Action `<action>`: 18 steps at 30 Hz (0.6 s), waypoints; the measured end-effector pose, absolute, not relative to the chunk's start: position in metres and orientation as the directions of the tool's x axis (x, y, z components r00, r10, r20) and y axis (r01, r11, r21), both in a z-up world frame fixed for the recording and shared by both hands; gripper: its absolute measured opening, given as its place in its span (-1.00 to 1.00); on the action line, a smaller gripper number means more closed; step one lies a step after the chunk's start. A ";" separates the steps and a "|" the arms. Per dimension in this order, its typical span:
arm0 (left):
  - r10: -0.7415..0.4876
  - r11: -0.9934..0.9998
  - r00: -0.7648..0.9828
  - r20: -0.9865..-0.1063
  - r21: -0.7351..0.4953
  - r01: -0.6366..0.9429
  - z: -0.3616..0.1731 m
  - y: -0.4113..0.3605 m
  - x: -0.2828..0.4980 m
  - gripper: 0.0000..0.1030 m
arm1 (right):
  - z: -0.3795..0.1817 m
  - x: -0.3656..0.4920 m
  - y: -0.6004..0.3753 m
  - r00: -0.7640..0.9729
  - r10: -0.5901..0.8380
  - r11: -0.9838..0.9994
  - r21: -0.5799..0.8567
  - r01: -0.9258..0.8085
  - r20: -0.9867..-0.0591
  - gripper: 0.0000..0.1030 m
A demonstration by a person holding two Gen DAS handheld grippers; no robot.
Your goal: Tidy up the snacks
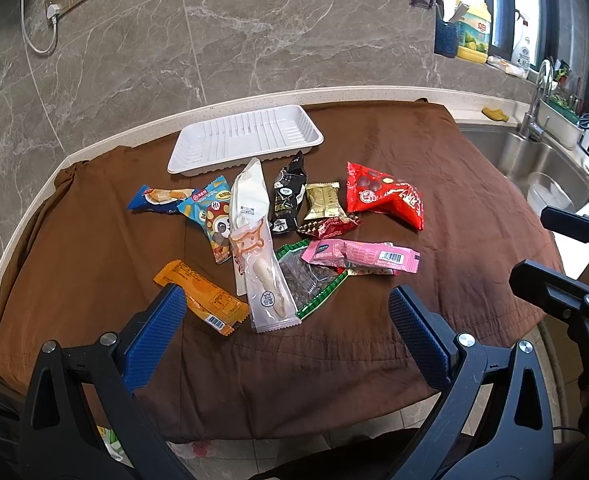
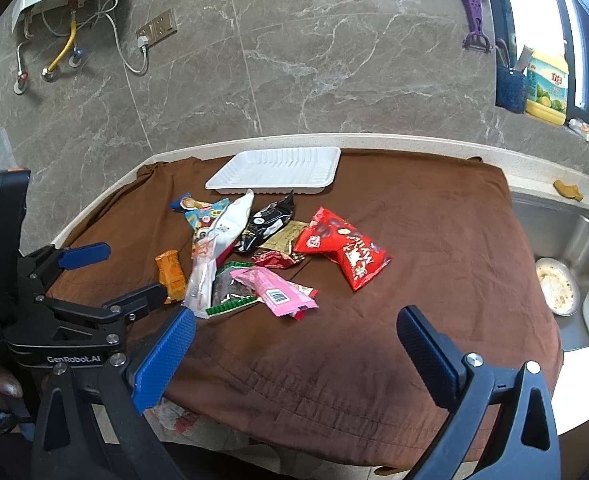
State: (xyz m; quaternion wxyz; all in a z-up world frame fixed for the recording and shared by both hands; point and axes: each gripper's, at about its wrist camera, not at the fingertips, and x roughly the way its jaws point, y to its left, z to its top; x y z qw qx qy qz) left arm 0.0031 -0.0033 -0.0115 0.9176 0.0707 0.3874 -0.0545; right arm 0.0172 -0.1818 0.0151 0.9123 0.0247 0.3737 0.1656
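Note:
Several snack packets lie in a loose pile on a brown cloth (image 1: 374, 340): a red bag (image 1: 386, 196) (image 2: 342, 246), a pink bar (image 1: 362, 258) (image 2: 276, 290), a long white packet (image 1: 254, 240), a black packet (image 1: 288, 196), a gold one (image 1: 323, 200) and an orange bar (image 1: 202, 300) (image 2: 171, 274). Behind them sits a white ribbed tray (image 1: 246, 138) (image 2: 274, 170) with nothing in it. My left gripper (image 1: 286, 300) hangs open above the pile's near side. My right gripper (image 2: 296, 322) is open too, over bare cloth right of the pile.
A steel sink (image 1: 534, 164) (image 2: 562, 248) with dishes and a tap lies at the right. The marble wall (image 1: 254, 32) carries a socket and cable. Bottles stand on the window sill (image 2: 546, 88). The counter's front edge is close beneath both grippers.

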 end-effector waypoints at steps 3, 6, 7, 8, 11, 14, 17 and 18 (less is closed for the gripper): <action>-0.045 0.984 0.693 -0.720 0.088 0.155 -0.011 -0.004 0.003 0.99 | 0.018 0.015 -0.178 0.663 0.335 0.939 0.182 -0.290 -0.669 1.00; -0.044 0.984 0.692 -0.720 0.088 0.154 -0.011 -0.004 0.004 0.99 | 0.020 0.013 -0.179 0.673 0.328 0.942 0.172 -0.288 -0.663 1.00; -0.046 0.984 0.691 -0.721 0.085 0.155 -0.011 -0.004 0.004 0.99 | 0.020 0.014 -0.178 0.672 0.325 0.943 0.168 -0.288 -0.665 1.00; -0.047 0.984 0.689 -0.724 0.083 0.155 -0.012 -0.004 0.004 0.99 | 0.019 0.014 -0.178 0.674 0.315 0.946 0.161 -0.282 -0.668 1.00; -0.046 0.985 0.682 -0.730 0.079 0.151 -0.012 -0.004 0.006 0.99 | 0.014 0.018 -0.180 0.663 0.302 0.949 0.152 -0.275 -0.685 1.00; -0.043 0.986 0.679 -0.733 0.076 0.145 -0.013 -0.002 0.007 0.99 | 0.009 0.021 -0.185 0.652 0.304 0.950 0.171 -0.261 -0.695 1.00; -0.042 0.987 0.674 -0.737 0.075 0.143 -0.013 -0.001 0.010 0.99 | 0.006 0.024 -0.188 0.644 0.312 0.949 0.191 -0.253 -0.699 1.00; -0.041 0.987 0.674 -0.738 0.075 0.142 -0.013 -0.001 0.010 0.99 | 0.006 0.025 -0.189 0.642 0.313 0.948 0.195 -0.250 -0.700 1.00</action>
